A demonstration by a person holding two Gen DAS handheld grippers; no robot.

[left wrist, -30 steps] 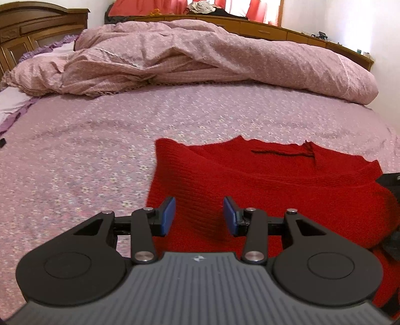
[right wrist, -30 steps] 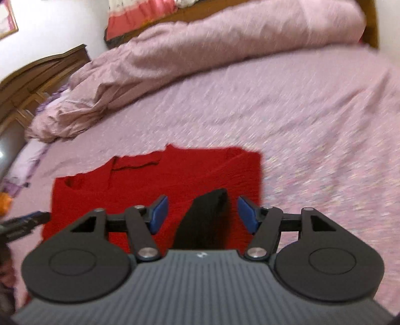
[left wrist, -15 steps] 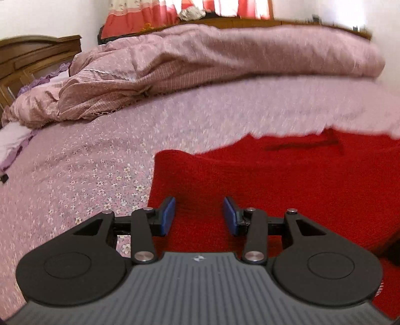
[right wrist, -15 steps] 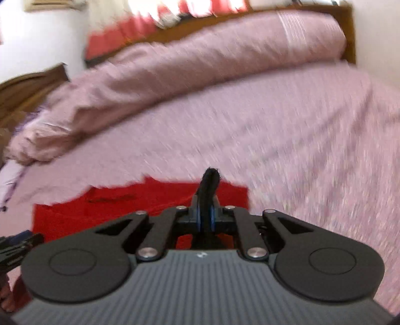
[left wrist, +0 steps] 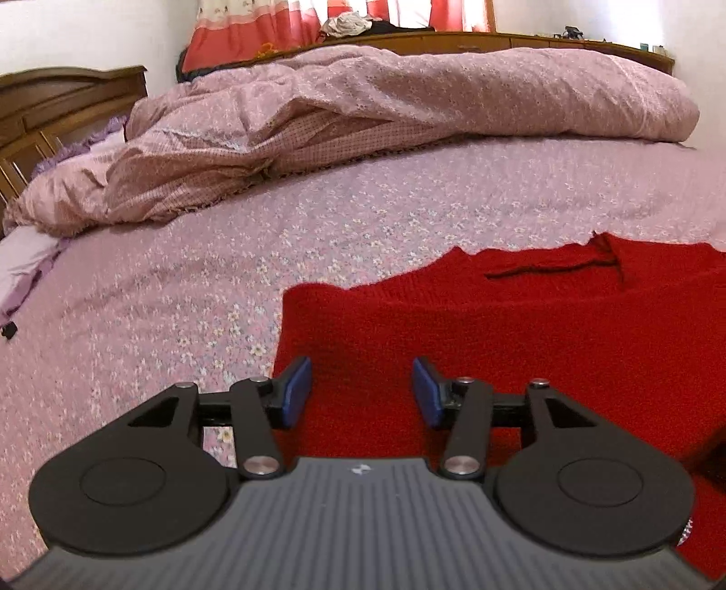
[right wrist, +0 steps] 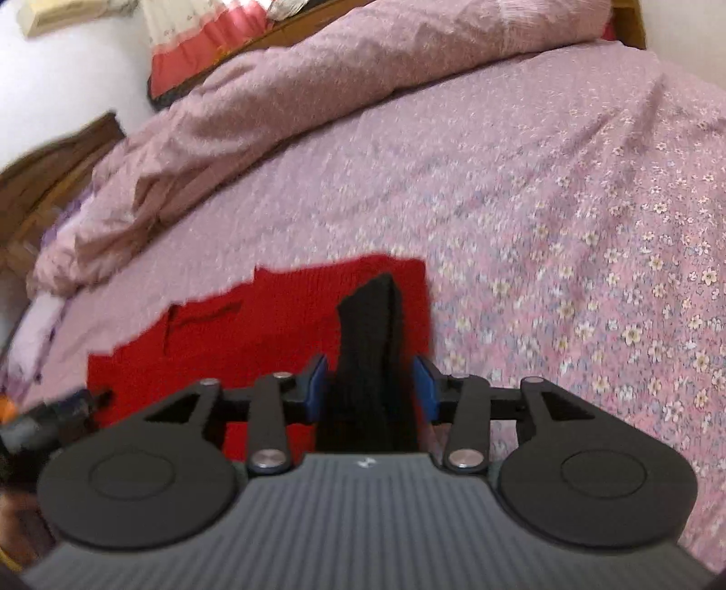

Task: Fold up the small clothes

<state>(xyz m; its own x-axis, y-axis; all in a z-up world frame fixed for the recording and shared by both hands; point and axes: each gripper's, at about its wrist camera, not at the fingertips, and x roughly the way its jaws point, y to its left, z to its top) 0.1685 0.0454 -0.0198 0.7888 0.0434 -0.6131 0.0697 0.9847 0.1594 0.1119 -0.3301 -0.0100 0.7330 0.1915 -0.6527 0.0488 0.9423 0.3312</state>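
Note:
A red knitted garment (left wrist: 522, 326) lies flat on the pink flowered bedspread (left wrist: 227, 281); it also shows in the right wrist view (right wrist: 272, 317). My left gripper (left wrist: 361, 392) is open and empty, low over the garment's left part near its left edge. My right gripper (right wrist: 370, 385) is open at the garment's right edge. A black knitted piece (right wrist: 370, 345) stands up between its blue pads without being pinched. The left gripper shows blurred at the left edge of the right wrist view (right wrist: 50, 417).
A rumpled pink quilt (left wrist: 363, 118) lies heaped across the far side of the bed. A wooden headboard (left wrist: 54, 109) stands at the left. A wooden ledge with red curtains (left wrist: 317, 27) runs behind the bed. A purple pillow edge (left wrist: 22, 267) is far left.
My right gripper was open, shut on the black piece half a second ago, and is open again now. My left gripper stayed open and shifted slightly over the red garment.

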